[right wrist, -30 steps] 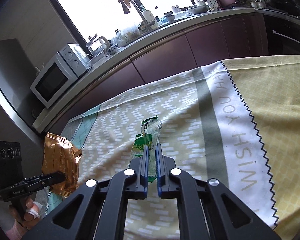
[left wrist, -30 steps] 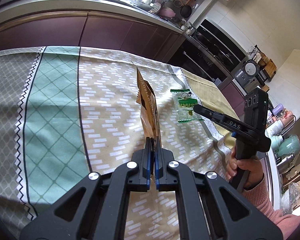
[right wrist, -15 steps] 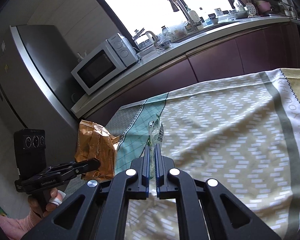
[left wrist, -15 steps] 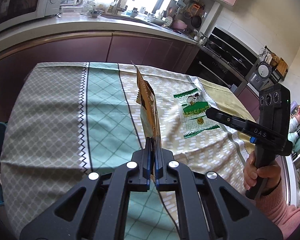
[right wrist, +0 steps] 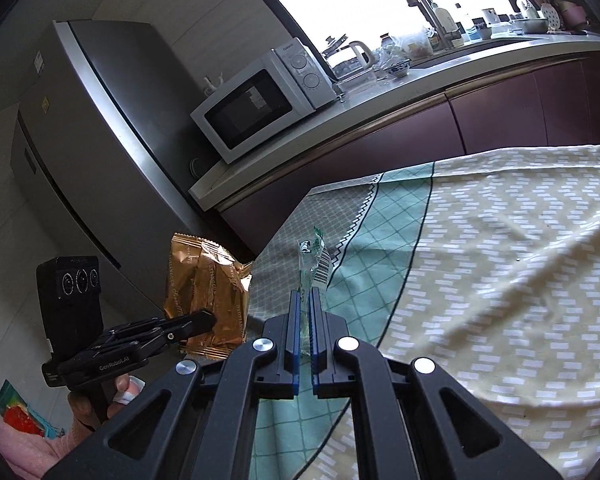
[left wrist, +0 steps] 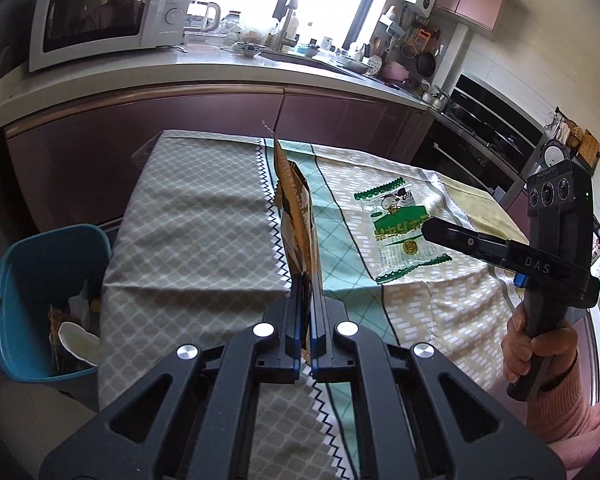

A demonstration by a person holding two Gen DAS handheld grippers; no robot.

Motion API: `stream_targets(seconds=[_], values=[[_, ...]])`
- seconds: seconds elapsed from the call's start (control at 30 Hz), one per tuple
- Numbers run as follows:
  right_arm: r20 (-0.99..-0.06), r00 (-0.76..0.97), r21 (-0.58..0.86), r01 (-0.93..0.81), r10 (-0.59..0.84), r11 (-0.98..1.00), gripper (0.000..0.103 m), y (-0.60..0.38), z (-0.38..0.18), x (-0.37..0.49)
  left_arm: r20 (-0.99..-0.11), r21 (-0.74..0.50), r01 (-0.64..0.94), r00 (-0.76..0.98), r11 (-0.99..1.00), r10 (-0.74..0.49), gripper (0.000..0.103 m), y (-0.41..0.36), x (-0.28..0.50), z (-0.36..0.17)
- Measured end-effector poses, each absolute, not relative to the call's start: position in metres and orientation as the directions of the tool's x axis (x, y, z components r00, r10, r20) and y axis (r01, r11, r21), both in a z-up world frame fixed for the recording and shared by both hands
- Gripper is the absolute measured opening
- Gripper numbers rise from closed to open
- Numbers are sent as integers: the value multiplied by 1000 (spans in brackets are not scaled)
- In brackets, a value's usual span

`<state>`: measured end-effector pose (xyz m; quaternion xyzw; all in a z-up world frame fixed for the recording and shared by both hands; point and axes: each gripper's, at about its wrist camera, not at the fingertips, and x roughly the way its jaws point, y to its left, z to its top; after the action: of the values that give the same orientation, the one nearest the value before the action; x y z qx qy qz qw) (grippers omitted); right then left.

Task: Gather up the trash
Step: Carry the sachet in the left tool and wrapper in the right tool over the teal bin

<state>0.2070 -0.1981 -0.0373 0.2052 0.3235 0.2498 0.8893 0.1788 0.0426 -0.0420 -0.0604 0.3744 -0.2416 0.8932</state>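
Left wrist view, left to right: blue bin (left wrist: 40, 280) on the floor beside the table end, already holding scraps. Left gripper (left wrist: 305, 312) is clamped on the bottom seam of a gold wrapper (left wrist: 296, 220), seen edge-on and standing upright above the tablecloth (left wrist: 196, 232). Further right, the right gripper (left wrist: 430, 229) pinches a green-and-clear wrapper (left wrist: 396, 224) at its side edge, held in the air over the cloth.

Handling, as judged: both are thin film, near weightless, crinkly and slick. A sealed seam or edge is the stiffest place to hold; the pinches look adequate. On release the wrappers may cling to the pads or drift.

Right wrist view: gold wrapper (right wrist: 208, 296) shows its broad crumpled face, which the left view hides; green wrapper (right wrist: 310, 264) appears edge-on with a barcode. The bin is not visible here, only in the left view.
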Motion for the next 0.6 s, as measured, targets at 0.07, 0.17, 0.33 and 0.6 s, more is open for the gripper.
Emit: stream_targets(seconds=[0.07, 0.17, 0.33, 0.6], values=[[-471, 655, 529, -326, 591, 783, 3, -188, -37, 208, -640, -288, 372, 611, 882, -466, 3, 55, 176, -42], [-472, 639, 528, -347, 608, 775, 3, -173, -35, 210, -638, -280, 351, 627, 894, -446, 3, 65, 171, -42], [-468, 616, 532, -375, 633, 759, 3, -151, -33, 213, -638, -262, 319, 651, 911, -411, 3, 84, 165, -39], [-473, 578, 533, -413, 665, 739, 3, -123, -33, 219, -638, -236, 270, 682, 934, -358, 3, 110, 160, -37]])
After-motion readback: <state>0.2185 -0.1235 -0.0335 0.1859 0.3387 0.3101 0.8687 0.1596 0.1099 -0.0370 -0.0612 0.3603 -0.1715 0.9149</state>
